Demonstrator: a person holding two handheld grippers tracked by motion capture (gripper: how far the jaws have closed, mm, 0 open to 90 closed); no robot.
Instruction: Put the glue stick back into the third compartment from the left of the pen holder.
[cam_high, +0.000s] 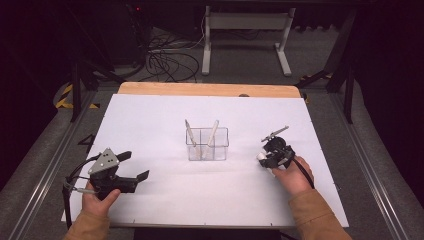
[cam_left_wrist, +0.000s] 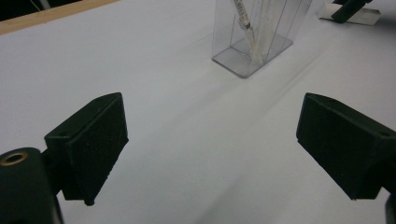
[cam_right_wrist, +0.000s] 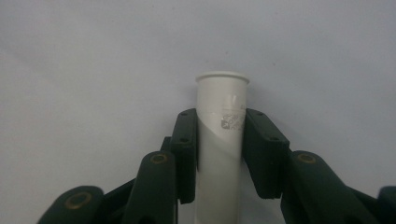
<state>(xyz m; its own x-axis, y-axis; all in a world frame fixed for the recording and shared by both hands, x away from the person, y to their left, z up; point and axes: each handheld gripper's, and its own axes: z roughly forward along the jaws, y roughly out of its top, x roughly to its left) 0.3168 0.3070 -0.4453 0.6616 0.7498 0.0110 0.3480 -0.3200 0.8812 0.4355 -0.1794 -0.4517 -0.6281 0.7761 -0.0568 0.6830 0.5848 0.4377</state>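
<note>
A white tube with a flared rim and a small printed label lies on the white sheet. My right gripper is shut on it, a pad pressing each side. From above, that right gripper sits right of the middle, with an end of the tube showing at its left. A clear divided container stands at the centre, holding two slim pale sticks that lean in it. My left gripper rests at the front left, wide open and holding nothing; its own view shows the gripper facing the container.
The white sheet covers the table, with a wooden strip along the far edge. Cables and a white desk frame lie on the floor beyond. Metal rails run along both sides.
</note>
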